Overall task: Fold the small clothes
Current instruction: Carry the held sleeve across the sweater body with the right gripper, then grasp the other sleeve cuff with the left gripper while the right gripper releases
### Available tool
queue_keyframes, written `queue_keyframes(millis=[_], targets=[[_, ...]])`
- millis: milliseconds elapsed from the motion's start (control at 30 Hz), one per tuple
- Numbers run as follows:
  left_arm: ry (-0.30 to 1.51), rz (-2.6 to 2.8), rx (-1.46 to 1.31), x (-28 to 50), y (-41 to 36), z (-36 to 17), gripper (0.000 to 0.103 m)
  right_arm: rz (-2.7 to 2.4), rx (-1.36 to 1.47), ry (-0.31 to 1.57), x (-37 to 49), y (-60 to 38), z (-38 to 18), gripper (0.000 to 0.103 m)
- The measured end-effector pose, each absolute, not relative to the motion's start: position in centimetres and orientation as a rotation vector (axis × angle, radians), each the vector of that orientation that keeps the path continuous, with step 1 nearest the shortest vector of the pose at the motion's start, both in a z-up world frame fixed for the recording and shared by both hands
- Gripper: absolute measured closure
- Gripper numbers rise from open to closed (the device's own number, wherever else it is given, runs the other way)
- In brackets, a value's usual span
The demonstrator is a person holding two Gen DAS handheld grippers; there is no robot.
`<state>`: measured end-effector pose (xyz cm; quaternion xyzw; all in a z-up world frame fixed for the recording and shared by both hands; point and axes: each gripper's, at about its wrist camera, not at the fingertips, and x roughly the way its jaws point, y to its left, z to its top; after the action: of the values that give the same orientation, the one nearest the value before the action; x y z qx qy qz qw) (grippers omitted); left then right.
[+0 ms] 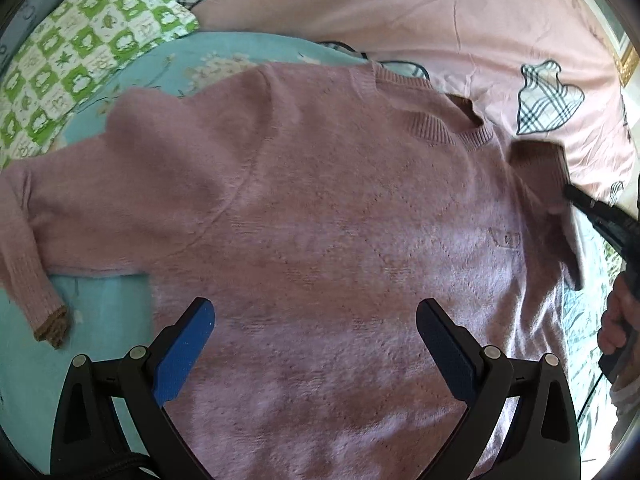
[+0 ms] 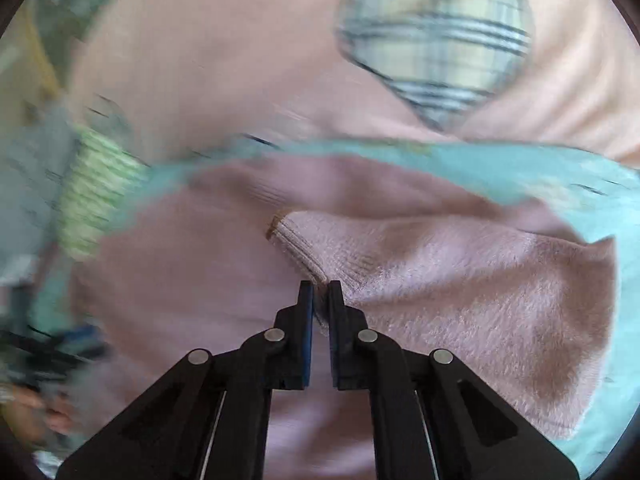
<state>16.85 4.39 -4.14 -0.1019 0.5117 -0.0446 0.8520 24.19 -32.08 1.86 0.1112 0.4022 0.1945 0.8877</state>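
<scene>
A pink quilt [image 1: 440,12] with plaid heart patches [image 2: 436,48] spreads beneath a teal sheet [image 1: 100,320], where a mauve knit sweater [image 1: 320,220] lies flat, its small chest emblem [image 1: 505,238] unreadable. The right gripper [image 2: 320,286] pinches one sleeve [image 2: 460,280] over the body; the left gripper [image 1: 316,312] hovers wide open, empty.
</scene>
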Motion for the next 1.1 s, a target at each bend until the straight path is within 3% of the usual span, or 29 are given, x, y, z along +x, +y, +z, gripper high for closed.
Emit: queue_keyframes(millis=[267,333,400,500,567,933,967,1000,1033,1067,1100], targets=[[1.066,-0.108,-0.308,15.9,8.0,-3.1,0.002,0.818,0.327,0.894,24.8,-18.0,1.6,0.095],[1.08,-0.121,-0.333,16.2,8.5,-3.3,0.002,0.855,0.318,0.969,23.9,-15.5,0.0,0.09],[1.098,-0.135,-0.357,16.8,8.6,-3.7,0.002,0.835,0.307,1.07,23.7,-14.2,-2.3,0.075],[1.128,-0.161,-0.406,18.0,8.7,-4.6,0.002,0.794,0.345,1.1,22.7,-15.7,-3.5,0.061],[1.147,-0.173,-0.437,19.4,8.3,-5.2,0.002,0.761,0.403,1.072,21.9,-18.2,-3.2,0.058],[1.226,-0.212,-0.362,27.3,2.7,-9.0,0.003,0.526,0.585,0.924,18.1,-28.9,0.6,0.058],[1.205,-0.235,-0.359,27.6,2.3,-8.7,0.006,0.515,0.591,0.92,17.9,-29.5,0.8,0.058],[1.19,-0.262,-0.363,27.9,2.1,-8.4,0.024,0.509,0.592,0.918,17.8,-29.6,0.9,0.058],[1.176,-0.286,-0.357,28.1,1.7,-8.0,0.057,0.497,0.595,0.914,17.5,-30.1,1.0,0.058],[1.17,-0.317,-0.357,28.1,1.5,-7.7,0.082,0.486,0.595,0.909,17.4,-30.3,1.1,0.058],[1.173,-0.342,-0.362,28.1,1.4,-7.4,0.096,0.476,0.595,0.906,17.3,-30.5,1.2,0.058]])
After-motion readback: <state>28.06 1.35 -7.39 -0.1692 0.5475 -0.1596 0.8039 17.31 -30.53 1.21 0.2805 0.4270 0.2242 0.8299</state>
